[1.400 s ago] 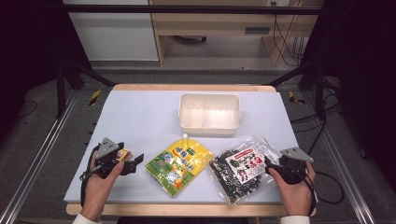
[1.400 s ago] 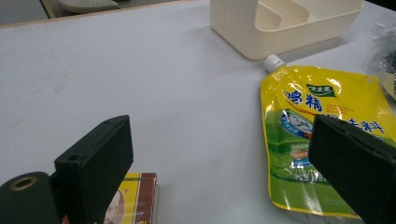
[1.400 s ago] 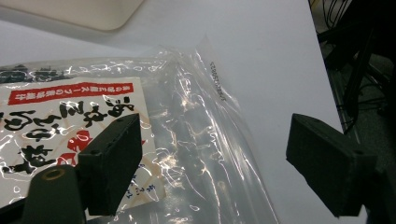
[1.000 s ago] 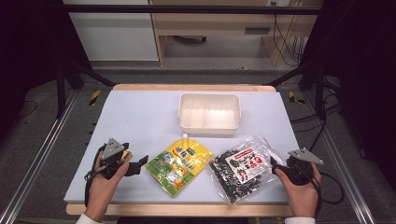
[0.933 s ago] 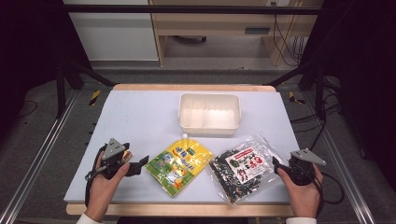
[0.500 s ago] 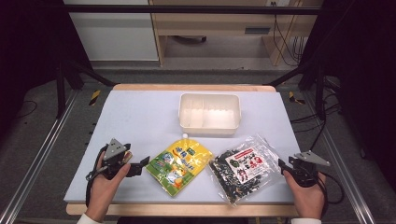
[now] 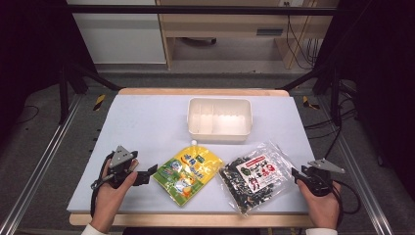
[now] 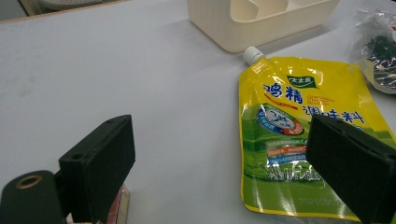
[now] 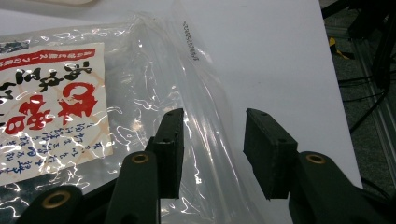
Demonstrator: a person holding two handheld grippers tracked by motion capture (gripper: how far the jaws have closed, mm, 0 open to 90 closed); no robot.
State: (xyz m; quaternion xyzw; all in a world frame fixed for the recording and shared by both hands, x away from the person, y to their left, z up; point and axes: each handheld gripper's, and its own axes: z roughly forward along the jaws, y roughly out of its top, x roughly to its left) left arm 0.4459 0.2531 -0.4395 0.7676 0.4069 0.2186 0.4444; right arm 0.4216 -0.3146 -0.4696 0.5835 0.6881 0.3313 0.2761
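right gripper (image 9: 212, 154) first: my jaws have just been closing and now stand partway apart, with the clear edge of the seaweed bag (image 9: 93, 116) in the gap between them. the pads don't look like they're pressing the plastic, so nothing is actually gripped. the bag's red and white label sits off to the left of the jaws, and in the high view the bag (image 7: 254, 176) lies just left of that gripper (image 7: 299, 175). left gripper (image 8: 219, 163) has its jaws wide apart with nothing between them, hovering low over the table (image 8: 116, 79). the yellow pouch (image 8: 299, 135) lies right in front, partly behind the right-hand jaw, white cap pointing away toward the cream tray (image 8: 252, 18) beyond it.
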